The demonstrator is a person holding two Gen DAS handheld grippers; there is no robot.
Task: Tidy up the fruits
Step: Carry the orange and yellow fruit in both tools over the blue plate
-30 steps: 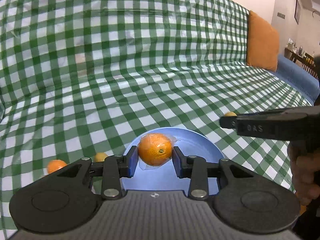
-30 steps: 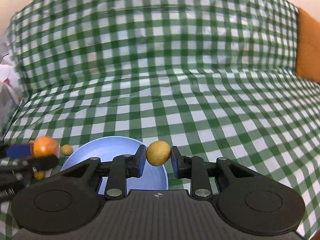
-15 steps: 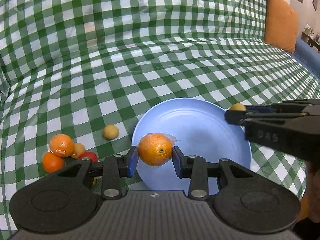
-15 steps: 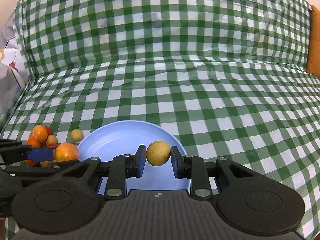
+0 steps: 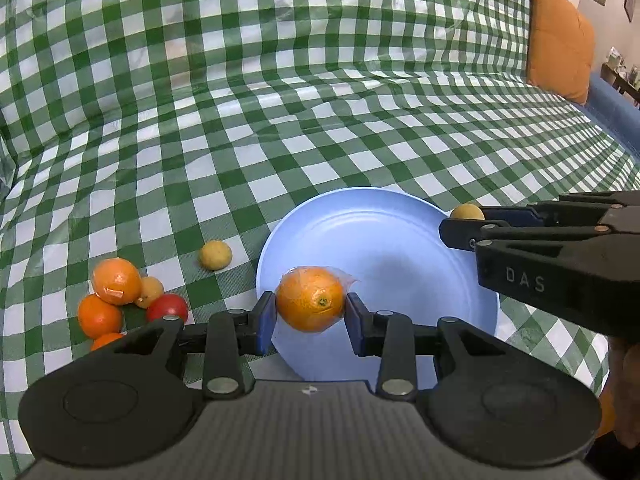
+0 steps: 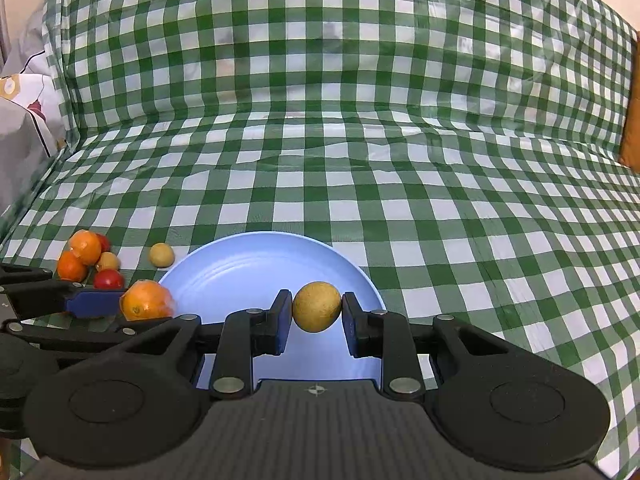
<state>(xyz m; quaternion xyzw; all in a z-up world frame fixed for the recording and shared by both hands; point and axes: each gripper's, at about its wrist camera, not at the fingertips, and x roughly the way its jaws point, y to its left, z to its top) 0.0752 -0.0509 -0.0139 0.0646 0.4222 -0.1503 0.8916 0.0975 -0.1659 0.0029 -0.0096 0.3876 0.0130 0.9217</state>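
Left wrist view: the left gripper is partly closed, its blue pads pressing both sides of a plastic-wrapped orange held over the near left edge of the blue plate. Right wrist view: the right gripper is closed tighter on a small yellow-brown fruit, held over the near right part of that plate; from the left camera this fruit shows just past the plate's right rim at the tip of the right gripper.

The plate itself holds nothing and rests on a green-and-white checked cloth. Just left of the plate lies a lone small yellow fruit. Farther left sits a cluster of fruit, touching one another: a wrapped orange on top, other oranges, a small yellowish one and a red one. At the far right an orange cushion leans at the cloth's edge.
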